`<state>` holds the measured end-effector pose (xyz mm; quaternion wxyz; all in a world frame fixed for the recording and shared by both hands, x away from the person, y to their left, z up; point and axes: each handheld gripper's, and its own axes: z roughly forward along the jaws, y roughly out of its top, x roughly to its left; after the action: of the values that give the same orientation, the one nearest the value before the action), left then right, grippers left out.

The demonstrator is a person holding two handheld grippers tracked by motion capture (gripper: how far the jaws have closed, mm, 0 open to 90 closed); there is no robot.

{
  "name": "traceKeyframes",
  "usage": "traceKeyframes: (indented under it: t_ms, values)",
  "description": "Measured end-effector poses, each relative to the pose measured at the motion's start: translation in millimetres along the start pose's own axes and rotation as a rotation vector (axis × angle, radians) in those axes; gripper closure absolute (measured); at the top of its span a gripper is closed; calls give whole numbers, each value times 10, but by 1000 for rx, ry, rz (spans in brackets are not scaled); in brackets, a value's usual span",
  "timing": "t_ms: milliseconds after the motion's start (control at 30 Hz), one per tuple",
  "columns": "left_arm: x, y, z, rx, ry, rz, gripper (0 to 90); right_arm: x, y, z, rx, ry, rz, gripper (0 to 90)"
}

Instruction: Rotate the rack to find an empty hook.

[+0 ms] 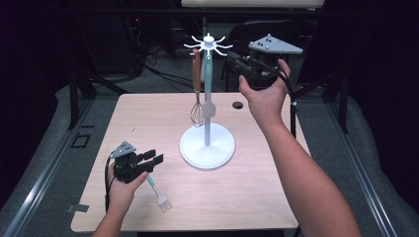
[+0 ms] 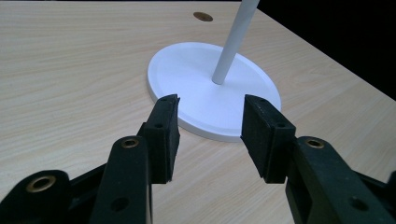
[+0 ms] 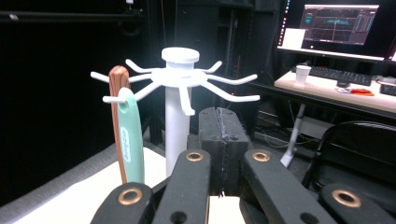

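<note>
Lower left of high view: left gripper (image 1: pixel 152 159) low over the wooden table (image 1: pixel 148 113), jaws parted with nothing between, pointed toward the rack's white round base (image 1: pixel 207 146). Just right of that hand, flat on the table: pastry brush (image 1: pixel 159 194), pale teal handle, bristles toward the bottom edge. Centre: white hook rack (image 1: pixel 208 44); brown-handled whisk (image 1: pixel 197 94) and teal-handled utensil (image 1: pixel 208 84) hanging side by side from its hooks. Upper right: right gripper (image 1: pixel 232 56) raised level with the hooks, jaws pressed together, empty.
</note>
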<state>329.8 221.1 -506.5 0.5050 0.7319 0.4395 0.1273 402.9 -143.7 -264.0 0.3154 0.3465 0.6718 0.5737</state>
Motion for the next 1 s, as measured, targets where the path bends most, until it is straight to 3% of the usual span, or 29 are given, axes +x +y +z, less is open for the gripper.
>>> traceKeyframes:
  t_ms: [200, 467, 667, 800, 1000]
  values:
    - [2, 0, 2, 4, 0, 1, 565, 79, 13, -9, -13, 27, -18, 900]
    - [7, 2, -4, -1, 1, 1, 565, 300, 61, 12, -20, 67, -63, 900]
    - [28, 4, -26, -5, 0, -6, 565, 381, 60, 40, -24, 61, -80, 900]
    - [41, -1, -33, -11, 4, -15, 565, 370, -63, 2, -25, 39, -86, 900]
    - [55, -7, -27, -6, 12, -17, 565, 384, -435, -4, 30, 76, -69, 882]
